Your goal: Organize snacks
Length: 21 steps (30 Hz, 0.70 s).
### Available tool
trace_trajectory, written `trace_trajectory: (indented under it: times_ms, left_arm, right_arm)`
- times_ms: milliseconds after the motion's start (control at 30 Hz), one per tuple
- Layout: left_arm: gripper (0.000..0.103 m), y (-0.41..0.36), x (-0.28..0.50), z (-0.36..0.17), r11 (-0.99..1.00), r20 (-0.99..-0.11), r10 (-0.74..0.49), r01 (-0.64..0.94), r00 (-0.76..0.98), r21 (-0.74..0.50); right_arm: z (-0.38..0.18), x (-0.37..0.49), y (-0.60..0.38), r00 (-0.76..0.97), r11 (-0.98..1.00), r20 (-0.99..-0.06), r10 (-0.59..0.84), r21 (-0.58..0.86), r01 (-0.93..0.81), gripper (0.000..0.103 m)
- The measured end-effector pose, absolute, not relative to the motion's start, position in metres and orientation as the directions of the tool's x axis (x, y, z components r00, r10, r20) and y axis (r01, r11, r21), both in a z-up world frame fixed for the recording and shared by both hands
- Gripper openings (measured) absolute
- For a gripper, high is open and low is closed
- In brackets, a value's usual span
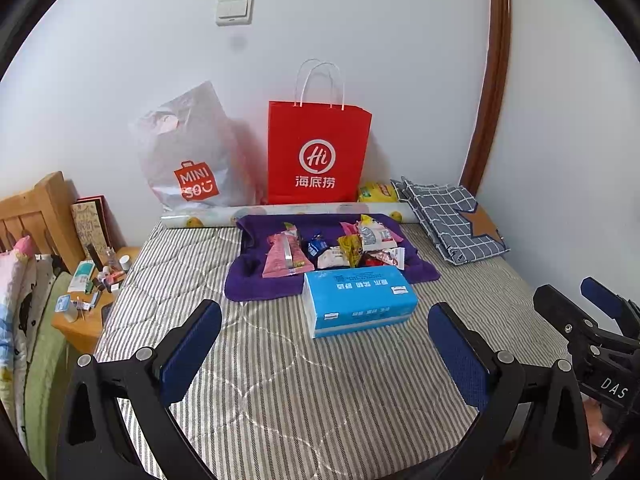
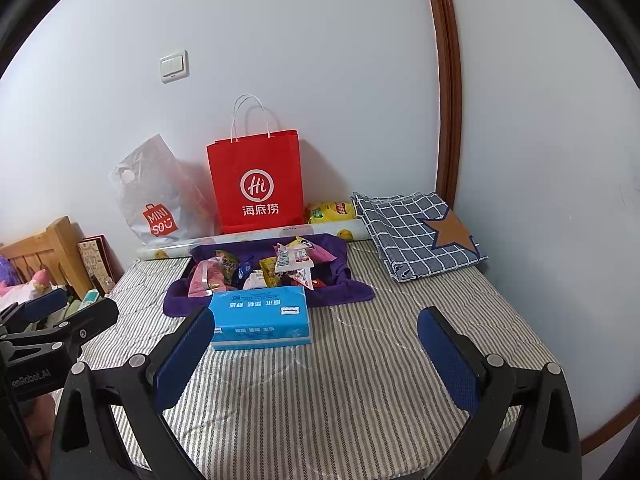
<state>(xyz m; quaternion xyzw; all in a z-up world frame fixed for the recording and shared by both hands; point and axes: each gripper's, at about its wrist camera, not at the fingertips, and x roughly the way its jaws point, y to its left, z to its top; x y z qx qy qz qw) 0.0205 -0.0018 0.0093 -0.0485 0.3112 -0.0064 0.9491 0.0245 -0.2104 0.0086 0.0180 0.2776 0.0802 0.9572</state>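
Item: snack packets [image 1: 332,250], a loose heap on the purple towel [image 1: 256,284] at the far side of the bed [image 1: 280,380], just behind the blue tissue pack [image 1: 360,300]. I judge them light, crinkly and slippery; the contents may crush. I would pinch each by its sealed edge. My left hand-held gripper [image 1: 324,354] and right hand-held gripper [image 2: 316,354] both gape wide, empty, well short of the heap.

Tissue pack [image 1: 358,300] blocks near approach to snacks [image 1: 332,248]; flanks open.
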Motion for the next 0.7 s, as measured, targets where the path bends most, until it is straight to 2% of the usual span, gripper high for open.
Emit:
trace_trajectory:
  times_ms: [700]
  left_arm:
    - [0.102, 0.0013, 0.0194, 0.0094, 0.994, -0.589, -0.047, -0.021, 0.807, -0.109]
  right_arm:
    - [0.0104, 0.0190, -0.2051, 0.838, 0.984, -0.515, 0.177, 0.080, -0.159, 0.103]
